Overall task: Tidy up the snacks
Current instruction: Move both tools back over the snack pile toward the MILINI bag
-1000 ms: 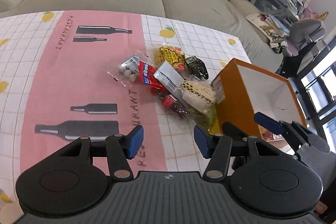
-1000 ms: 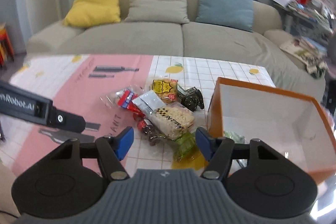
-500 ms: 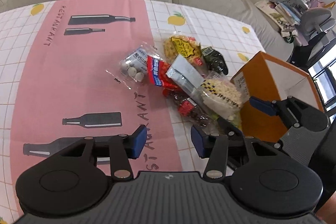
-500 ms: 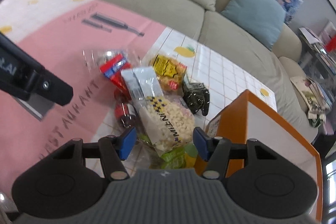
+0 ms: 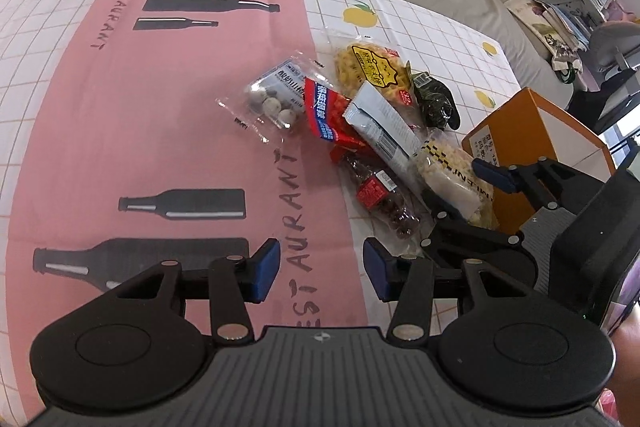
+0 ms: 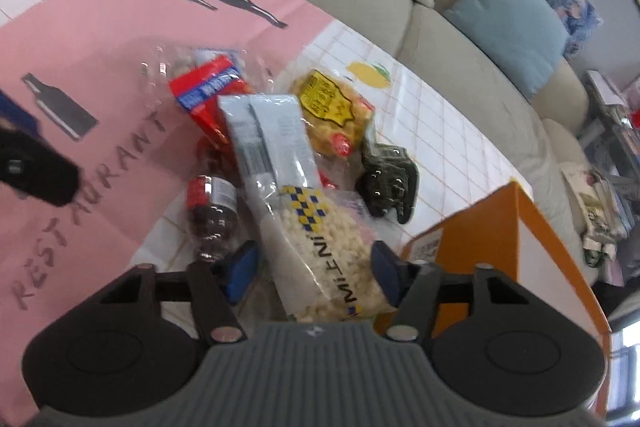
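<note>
Both tongs are spread wide and hold nothing: the left gripper (image 5: 320,269) hangs over bare tablecloth (image 5: 120,131) at lower centre of its view, and the right gripper (image 6: 314,263) sits low at the near end of the snack heap, its blue pads either side of the puffed-rice packet (image 6: 320,239) without visibly pressing it. Progress appears slight. As many as seven snacks lie in a loose overlapping pile at centre frame: a clear bag of white balls (image 5: 276,99), a red packet (image 5: 326,115), a yellow packet (image 5: 368,67), a silver-backed packet (image 5: 380,127), a dark packet (image 5: 436,103), a bag of dark sweets (image 5: 384,203), and the puffed-rice packet. The orange box (image 6: 480,243) stands at right, just beside the pile; its inside is out of sight, so its contents cannot be confirmed. Judged remaining: moving every packet on the table into the box. The puffed-rice packet lies lengthwise between the right fingers, reaching back towards the camera, with the silver-backed packet lying over its far end, well placed for a squeeze, whereas the left tongs stand apart from the heap, at its lower left
</note>
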`<state>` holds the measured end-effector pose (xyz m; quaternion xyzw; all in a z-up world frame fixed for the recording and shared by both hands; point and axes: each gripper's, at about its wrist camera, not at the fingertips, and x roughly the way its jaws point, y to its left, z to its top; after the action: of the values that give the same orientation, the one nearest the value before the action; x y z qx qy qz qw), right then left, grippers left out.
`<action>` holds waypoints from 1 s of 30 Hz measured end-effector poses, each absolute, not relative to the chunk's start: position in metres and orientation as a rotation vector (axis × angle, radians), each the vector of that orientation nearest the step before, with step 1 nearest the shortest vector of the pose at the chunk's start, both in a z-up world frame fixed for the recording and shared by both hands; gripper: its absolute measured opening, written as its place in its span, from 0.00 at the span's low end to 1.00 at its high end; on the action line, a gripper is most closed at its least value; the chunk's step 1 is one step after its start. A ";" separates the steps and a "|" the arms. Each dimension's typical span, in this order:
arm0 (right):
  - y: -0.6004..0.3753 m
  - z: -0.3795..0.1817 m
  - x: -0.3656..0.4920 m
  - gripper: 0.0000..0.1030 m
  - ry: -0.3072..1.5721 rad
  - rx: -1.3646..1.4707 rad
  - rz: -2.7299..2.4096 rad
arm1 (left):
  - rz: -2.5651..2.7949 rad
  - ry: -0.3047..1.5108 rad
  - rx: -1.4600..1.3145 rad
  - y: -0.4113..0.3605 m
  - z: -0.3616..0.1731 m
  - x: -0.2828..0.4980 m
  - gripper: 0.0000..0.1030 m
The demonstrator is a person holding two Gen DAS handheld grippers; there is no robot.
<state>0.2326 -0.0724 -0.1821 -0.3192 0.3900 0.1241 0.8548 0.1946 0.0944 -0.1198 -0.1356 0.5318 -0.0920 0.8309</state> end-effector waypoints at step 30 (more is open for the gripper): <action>-0.079 -0.138 0.124 0.62 0.866 -0.301 0.501 | -0.111 1.137 -0.323 0.112 -0.114 0.141 0.56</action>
<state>0.1236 -0.0791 -0.1383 -0.1440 0.4138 0.2391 0.8665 0.1407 0.1118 -0.1135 -0.1521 0.5358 -0.0523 0.8289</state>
